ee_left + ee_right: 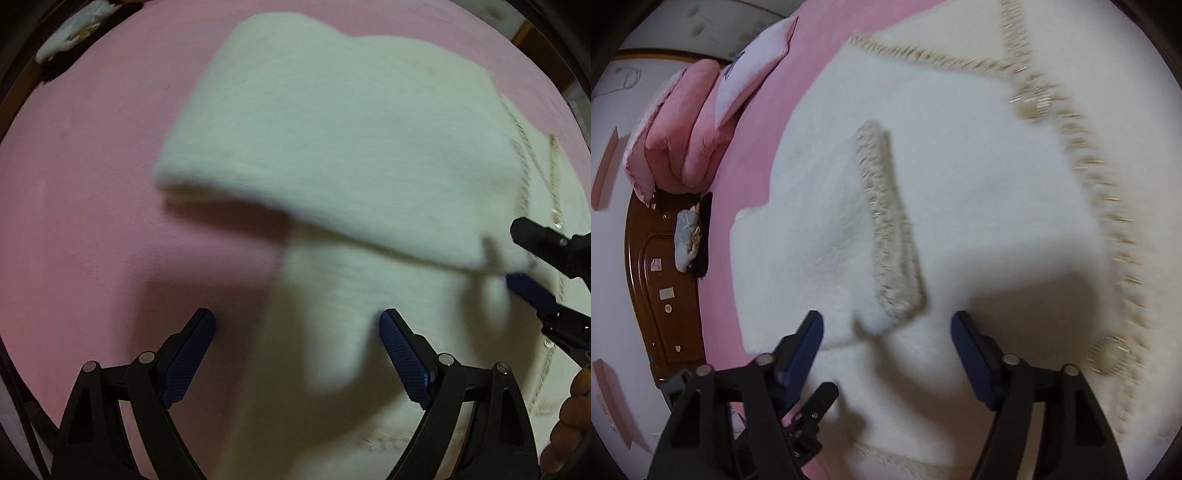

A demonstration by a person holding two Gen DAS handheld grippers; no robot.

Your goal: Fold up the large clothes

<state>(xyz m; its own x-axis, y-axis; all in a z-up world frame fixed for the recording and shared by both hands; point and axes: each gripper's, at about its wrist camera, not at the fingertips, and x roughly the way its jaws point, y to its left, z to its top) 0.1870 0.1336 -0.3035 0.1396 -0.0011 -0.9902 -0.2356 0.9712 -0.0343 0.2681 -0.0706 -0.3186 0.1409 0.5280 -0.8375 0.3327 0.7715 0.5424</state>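
Note:
A white fluffy garment (332, 140) with beige-gold braided trim lies on a pink bed sheet (81, 184). One sleeve is folded across its body; the trimmed cuff (890, 221) shows in the right wrist view, where the garment (979, 166) fills most of the frame. My left gripper (297, 325) is open and empty, hovering over the garment's lower edge. My right gripper (886, 325) is open and empty just above the cuff end; it also shows in the left wrist view (517, 254) at the right edge. The picture is blurred by motion.
Folded pink quilts (679, 133) and a pillow (753, 70) lie at the bed's head by a dark wooden headboard (665, 288). A small doll (689, 240) lies beside them. A white item (74, 33) sits at the bed's far corner.

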